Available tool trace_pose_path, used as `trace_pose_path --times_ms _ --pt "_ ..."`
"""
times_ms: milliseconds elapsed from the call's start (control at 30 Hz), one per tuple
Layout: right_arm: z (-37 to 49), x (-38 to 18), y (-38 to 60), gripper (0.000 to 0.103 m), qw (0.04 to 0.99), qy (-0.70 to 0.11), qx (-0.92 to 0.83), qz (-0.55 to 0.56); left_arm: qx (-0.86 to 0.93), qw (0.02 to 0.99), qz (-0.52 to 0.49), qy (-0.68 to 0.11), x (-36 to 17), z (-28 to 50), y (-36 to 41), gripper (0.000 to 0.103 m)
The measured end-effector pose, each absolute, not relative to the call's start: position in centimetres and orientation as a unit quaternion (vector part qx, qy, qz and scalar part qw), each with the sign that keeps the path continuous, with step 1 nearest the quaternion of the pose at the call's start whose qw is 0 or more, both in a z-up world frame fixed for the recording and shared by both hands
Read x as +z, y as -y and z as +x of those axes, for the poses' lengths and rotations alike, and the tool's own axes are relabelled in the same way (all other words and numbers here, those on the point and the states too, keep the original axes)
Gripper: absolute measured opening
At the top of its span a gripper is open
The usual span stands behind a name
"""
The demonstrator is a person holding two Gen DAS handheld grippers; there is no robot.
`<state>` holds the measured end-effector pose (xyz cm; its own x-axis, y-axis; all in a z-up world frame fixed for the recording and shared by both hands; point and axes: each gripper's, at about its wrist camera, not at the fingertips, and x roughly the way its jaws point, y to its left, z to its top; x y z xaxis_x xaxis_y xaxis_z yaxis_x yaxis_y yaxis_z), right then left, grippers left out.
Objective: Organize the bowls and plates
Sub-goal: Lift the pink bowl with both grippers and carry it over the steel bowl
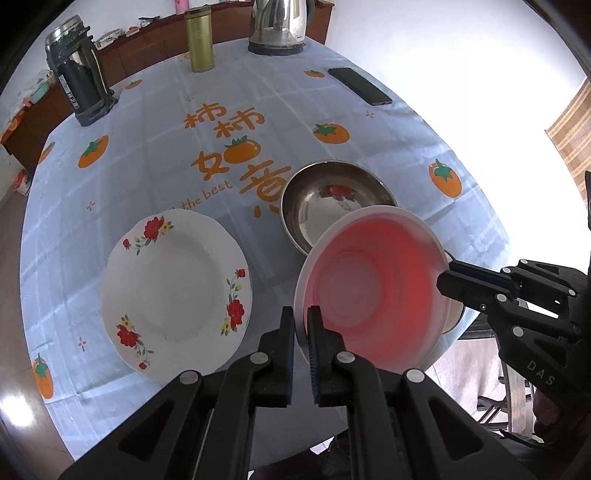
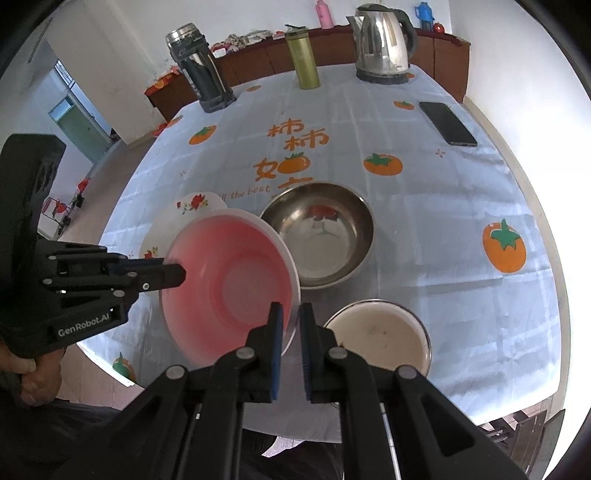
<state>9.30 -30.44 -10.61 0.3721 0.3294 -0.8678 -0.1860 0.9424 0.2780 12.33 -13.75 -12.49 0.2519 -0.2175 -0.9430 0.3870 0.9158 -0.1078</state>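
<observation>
A pink plastic bowl (image 1: 373, 284) is held above the table by both grippers, tilted. My left gripper (image 1: 301, 317) is shut on its near-left rim. My right gripper (image 2: 289, 314) is shut on its right rim; the bowl also shows in the right wrist view (image 2: 229, 280). A steel bowl (image 1: 328, 199) sits on the table just behind it, also in the right wrist view (image 2: 321, 232). A white floral plate (image 1: 173, 291) lies to the left of the bowls. A white enamel bowl (image 2: 380, 336) sits at the near right of the table.
A round table with a light blue persimmon-print cloth (image 1: 147, 177). At its far side stand a dark flask (image 1: 75, 77), a green-gold tumbler (image 1: 199, 40) and a steel kettle (image 1: 280, 26). A black phone (image 1: 360, 85) lies at the far right.
</observation>
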Motion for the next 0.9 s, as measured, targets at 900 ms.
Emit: trace_pose_path --times_ms 900 --pt "11.4 -9.7 32.1 0.009 0.835 -0.524 0.156 0.060 -0.182 0.797 0.073 -0.571 -11.5 14.3 15.5 0.008"
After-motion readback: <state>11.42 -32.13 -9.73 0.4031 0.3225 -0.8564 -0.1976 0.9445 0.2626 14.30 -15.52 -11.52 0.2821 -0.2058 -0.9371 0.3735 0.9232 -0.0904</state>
